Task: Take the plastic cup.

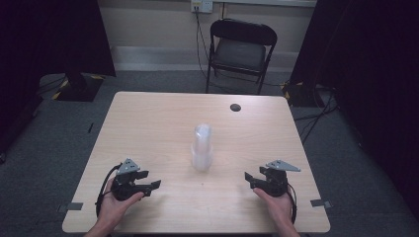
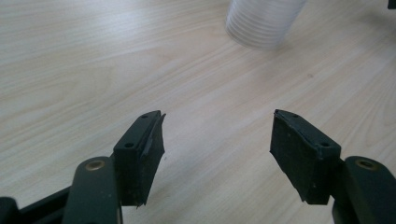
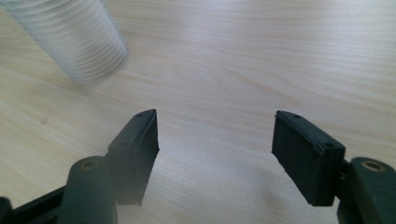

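Note:
A tall stack of clear plastic cups (image 1: 202, 147) stands upright near the middle of the light wooden table (image 1: 148, 123). Its ribbed base shows at the top of the left gripper view (image 2: 264, 21) and at the upper left of the right gripper view (image 3: 74, 37). My left gripper (image 1: 154, 180) rests near the front left of the table, open, with nothing between its jaws (image 2: 217, 135). My right gripper (image 1: 248, 179) sits near the front right, also open and empty (image 3: 215, 135). Both point inward toward the stack, each well apart from it.
A round cable hole (image 1: 235, 107) is set in the table's far side. Behind the table stands a black folding chair (image 1: 239, 49). Dark curtains hang at both sides, and cables lie on the grey floor (image 1: 316, 116).

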`<state>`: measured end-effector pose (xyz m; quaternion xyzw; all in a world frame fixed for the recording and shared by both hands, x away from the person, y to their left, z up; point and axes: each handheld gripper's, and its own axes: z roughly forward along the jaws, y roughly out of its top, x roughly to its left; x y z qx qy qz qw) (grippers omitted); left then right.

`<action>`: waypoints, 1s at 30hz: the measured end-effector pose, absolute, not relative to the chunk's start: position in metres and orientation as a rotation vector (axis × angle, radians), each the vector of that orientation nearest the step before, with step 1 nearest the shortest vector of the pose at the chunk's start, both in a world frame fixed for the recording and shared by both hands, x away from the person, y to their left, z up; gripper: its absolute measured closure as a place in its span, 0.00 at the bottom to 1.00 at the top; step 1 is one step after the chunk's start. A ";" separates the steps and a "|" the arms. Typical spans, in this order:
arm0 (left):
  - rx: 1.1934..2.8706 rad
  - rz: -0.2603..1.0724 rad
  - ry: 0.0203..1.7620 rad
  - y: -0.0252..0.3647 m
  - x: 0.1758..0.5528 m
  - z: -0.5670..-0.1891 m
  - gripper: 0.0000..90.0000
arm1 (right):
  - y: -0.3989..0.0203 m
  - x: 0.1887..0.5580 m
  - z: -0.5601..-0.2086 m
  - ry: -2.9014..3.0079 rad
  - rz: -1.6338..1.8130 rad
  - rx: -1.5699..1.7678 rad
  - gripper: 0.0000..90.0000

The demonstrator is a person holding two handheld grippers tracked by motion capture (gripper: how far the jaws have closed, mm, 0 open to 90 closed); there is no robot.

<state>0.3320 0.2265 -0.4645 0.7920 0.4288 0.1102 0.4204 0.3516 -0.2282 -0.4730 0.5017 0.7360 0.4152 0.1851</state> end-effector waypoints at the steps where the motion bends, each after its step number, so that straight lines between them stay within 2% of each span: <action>1: 1.985 0.276 1.075 0.227 0.332 -0.465 0.38 | -0.228 0.352 -0.473 2.074 1.170 1.414 0.34; 7: 1.987 0.261 1.040 0.223 0.332 -0.463 0.36 | -0.227 0.352 -0.470 2.075 1.189 1.378 0.35; 10: 1.992 0.264 1.030 0.221 0.332 -0.463 0.36 | -0.229 0.352 -0.469 2.095 1.245 1.362 0.42; 16: 1.982 0.265 1.041 0.223 0.330 -0.463 0.35 | -0.222 0.349 -0.460 2.117 1.285 1.301 0.48; 30: 1.989 0.271 1.024 0.222 0.327 -0.461 0.36 | -0.199 0.344 -0.438 2.169 1.345 1.158 0.52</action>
